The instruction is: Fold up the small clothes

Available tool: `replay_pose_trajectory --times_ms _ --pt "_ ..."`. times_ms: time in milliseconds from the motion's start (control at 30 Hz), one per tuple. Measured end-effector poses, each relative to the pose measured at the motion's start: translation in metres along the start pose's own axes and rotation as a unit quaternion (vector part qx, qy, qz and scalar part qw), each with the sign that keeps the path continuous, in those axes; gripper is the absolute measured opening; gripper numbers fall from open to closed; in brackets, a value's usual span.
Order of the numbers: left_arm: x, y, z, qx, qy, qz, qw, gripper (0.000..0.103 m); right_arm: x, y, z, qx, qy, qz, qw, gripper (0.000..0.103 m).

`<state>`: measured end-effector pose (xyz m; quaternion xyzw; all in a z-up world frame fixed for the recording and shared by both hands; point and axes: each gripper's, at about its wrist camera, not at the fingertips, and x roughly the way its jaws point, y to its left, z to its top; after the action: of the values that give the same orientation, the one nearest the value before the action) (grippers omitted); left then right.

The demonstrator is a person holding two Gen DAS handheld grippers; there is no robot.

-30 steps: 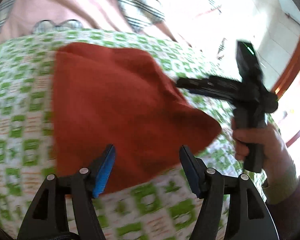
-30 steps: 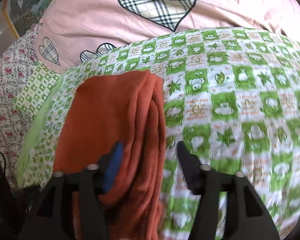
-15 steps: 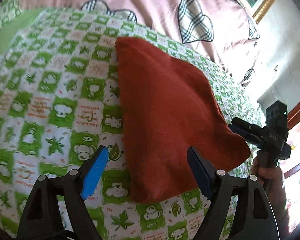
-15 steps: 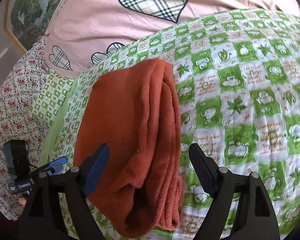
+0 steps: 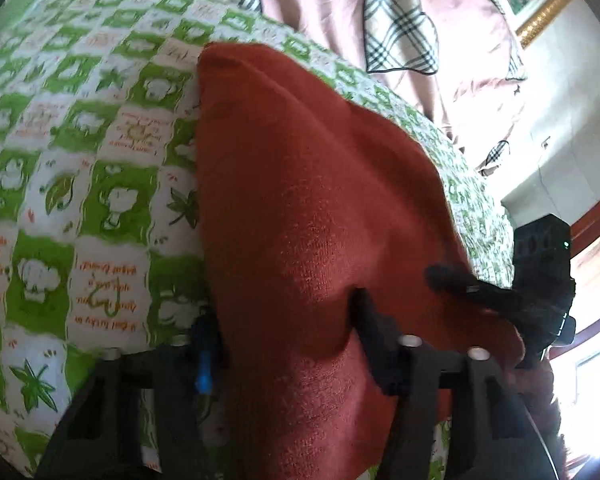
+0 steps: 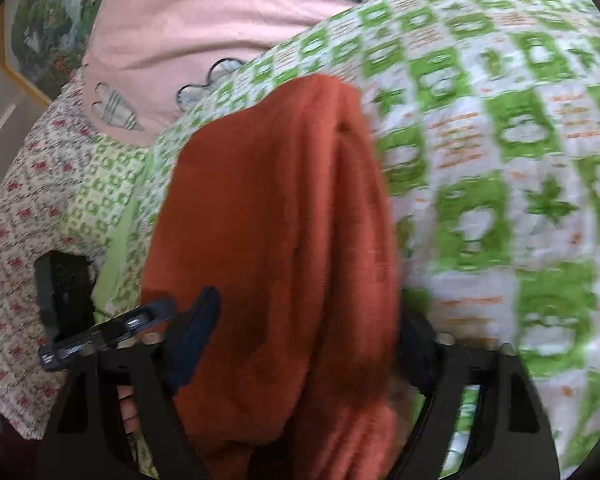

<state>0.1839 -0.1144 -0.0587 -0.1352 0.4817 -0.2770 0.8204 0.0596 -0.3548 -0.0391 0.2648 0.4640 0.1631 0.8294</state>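
Observation:
A folded rust-orange garment [image 5: 300, 208] lies on the green-and-white patterned cover [image 5: 80, 160]. In the left wrist view my left gripper [image 5: 284, 332] is open, its jaws straddling the garment's near end, which bulges up between them. In the right wrist view the garment [image 6: 268, 220] shows its stacked folded edge on the right side; my right gripper [image 6: 304, 340] is open with the garment's other end between its jaws. Each gripper shows in the other's view: the right one [image 5: 460, 280] at the garment's right corner, the left one [image 6: 100, 328] at lower left.
A pink quilt with plaid hearts [image 5: 380, 20] lies behind the cover. A floral sheet [image 6: 20, 220] lies at the left in the right wrist view. A gold-framed picture [image 5: 540, 0] and a wooden door frame [image 5: 596, 220] stand at the right.
Both grippers have moved forward and down onto the garment, so each end now sits between open jaws. The views are blurred from motion.

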Motion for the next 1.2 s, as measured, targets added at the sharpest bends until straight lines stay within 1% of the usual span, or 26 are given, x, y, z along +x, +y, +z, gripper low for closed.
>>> replay_pose_trajectory --times_ms 33,100,133,200,300,467,600,700,767,833,900,967,1033,1100,1167,1200 --pt "-0.004 -0.002 0.0 0.006 -0.002 -0.002 1.0 0.039 0.001 0.004 -0.002 -0.003 0.001 -0.006 1.0 0.041" --pt "-0.018 -0.004 -0.001 0.012 -0.009 -0.015 0.9998 0.034 -0.004 0.012 -0.006 -0.014 -0.007 -0.018 1.0 0.033" --pt "-0.027 -0.004 -0.002 0.014 -0.015 -0.021 0.9996 0.033 -0.009 0.017 -0.009 -0.013 -0.014 -0.013 1.0 0.031" --pt "-0.05 -0.004 -0.008 0.021 -0.03 -0.022 0.9991 0.032 -0.018 0.028 -0.015 -0.011 -0.022 0.009 1.0 0.028" --pt "-0.089 0.004 -0.026 0.022 -0.046 -0.021 0.9985 0.032 -0.026 0.055 -0.034 -0.028 -0.024 0.038 0.999 0.027" --pt "-0.15 0.018 -0.068 0.04 -0.058 0.005 0.9975 0.032 -0.015 0.099 -0.076 -0.05 -0.009 0.075 0.996 0.027" --pt "-0.188 0.03 -0.103 0.051 -0.057 0.023 0.9968 0.031 0.0 0.125 -0.107 -0.061 0.006 0.086 0.994 0.027" --pt "-0.199 0.046 -0.127 0.047 -0.049 0.026 0.9974 0.032 0.008 0.134 -0.125 -0.072 0.018 0.083 0.994 0.027" --pt "-0.193 0.061 -0.14 0.03 -0.032 0.029 0.9986 0.034 0.015 0.136 -0.137 -0.074 0.029 0.07 0.994 0.027" --pt "-0.185 0.078 -0.149 0.008 -0.018 0.026 0.9995 0.039 0.019 0.134 -0.141 -0.072 0.033 0.058 0.995 0.028" --pt "-0.183 0.088 -0.152 -0.008 -0.02 0.017 0.9996 0.043 0.019 0.131 -0.143 -0.069 0.034 0.058 0.995 0.033" --pt "-0.183 0.093 -0.152 -0.019 -0.02 0.01 0.9996 0.047 0.017 0.132 -0.143 -0.07 0.031 0.05 0.996 0.037" --pt "-0.182 0.094 -0.151 -0.022 -0.019 0.013 0.9995 0.052 0.016 0.132 -0.145 -0.074 0.029 0.039 0.996 0.038" --pt "-0.182 0.094 -0.148 -0.022 -0.019 0.015 0.9995 0.053 0.015 0.131 -0.147 -0.072 0.029 0.026 0.997 0.049" --pt "-0.184 0.095 -0.143 -0.024 -0.02 0.021 0.9993 0.061 0.007 0.129 -0.145 -0.07 0.022 0.013 0.997 0.054" --pt "-0.186 0.098 -0.139 -0.026 -0.023 0.026 0.999 0.069 0.001 0.129 -0.141 -0.069 0.015 0.006 0.997 0.055"
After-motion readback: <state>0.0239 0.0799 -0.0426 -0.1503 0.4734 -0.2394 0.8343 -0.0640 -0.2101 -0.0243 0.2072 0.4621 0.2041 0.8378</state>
